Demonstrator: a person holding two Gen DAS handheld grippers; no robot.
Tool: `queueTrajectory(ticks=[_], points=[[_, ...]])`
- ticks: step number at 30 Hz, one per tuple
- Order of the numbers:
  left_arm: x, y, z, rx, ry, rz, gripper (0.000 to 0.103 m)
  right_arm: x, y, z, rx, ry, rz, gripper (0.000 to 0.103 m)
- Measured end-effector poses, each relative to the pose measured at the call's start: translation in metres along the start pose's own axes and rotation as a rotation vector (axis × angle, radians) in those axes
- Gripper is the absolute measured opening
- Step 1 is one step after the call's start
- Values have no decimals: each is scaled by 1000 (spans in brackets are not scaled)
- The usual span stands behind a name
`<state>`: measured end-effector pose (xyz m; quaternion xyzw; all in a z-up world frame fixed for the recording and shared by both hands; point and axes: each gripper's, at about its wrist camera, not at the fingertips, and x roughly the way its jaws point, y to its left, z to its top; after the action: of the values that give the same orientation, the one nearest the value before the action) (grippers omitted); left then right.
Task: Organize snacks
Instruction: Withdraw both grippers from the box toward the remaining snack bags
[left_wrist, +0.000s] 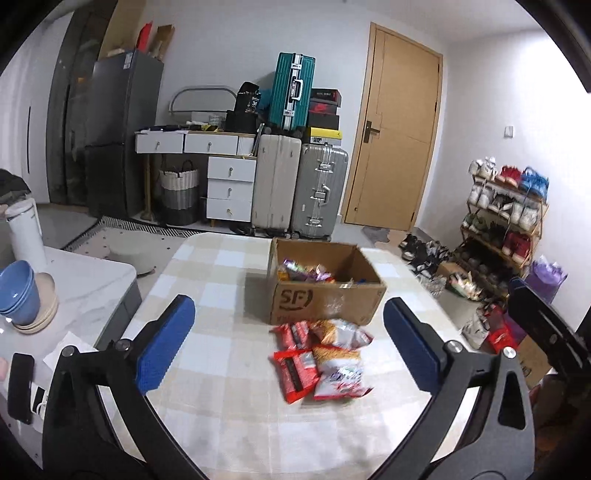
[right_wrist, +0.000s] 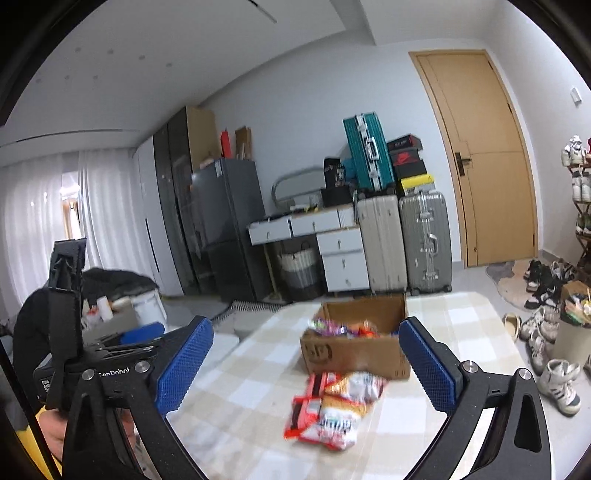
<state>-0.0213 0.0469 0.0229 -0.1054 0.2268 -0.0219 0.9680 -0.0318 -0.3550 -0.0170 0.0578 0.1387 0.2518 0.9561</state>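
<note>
An open cardboard box (left_wrist: 327, 301) (right_wrist: 354, 352) stands on the checked tablecloth (left_wrist: 221, 332), with several colourful snack packets (left_wrist: 306, 273) inside it. In front of the box lies a loose pile of red and orange-white snack packets (left_wrist: 325, 358) (right_wrist: 332, 406). My left gripper (left_wrist: 288, 302) is open, its blue pads (left_wrist: 166, 343) wide apart above the near table with nothing between them. My right gripper (right_wrist: 306, 325) is open too, held short of the pile and empty. The right gripper's finger (left_wrist: 517, 291) shows at the right edge of the left wrist view.
A white side table (left_wrist: 92, 280) at the left carries blue bowls (left_wrist: 18, 291), a white flask (left_wrist: 26, 232) and a phone (left_wrist: 20, 384). Suitcases (left_wrist: 299, 184), drawers and a fridge line the far wall. A shoe rack (left_wrist: 506, 221) and loose shoes stand at the right.
</note>
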Motion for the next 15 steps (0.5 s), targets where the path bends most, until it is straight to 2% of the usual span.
queueTrajectory(ticks=[5, 8, 15], points=[[32, 6, -38, -27, 106, 9, 102, 6, -7, -38, 49, 46, -11, 102], [57, 4, -51, -19, 181, 8, 102, 18, -16, -57, 93, 91, -23, 102], [91, 1, -65, -17, 214, -2, 102, 45, -19, -87, 96, 177, -26, 102]])
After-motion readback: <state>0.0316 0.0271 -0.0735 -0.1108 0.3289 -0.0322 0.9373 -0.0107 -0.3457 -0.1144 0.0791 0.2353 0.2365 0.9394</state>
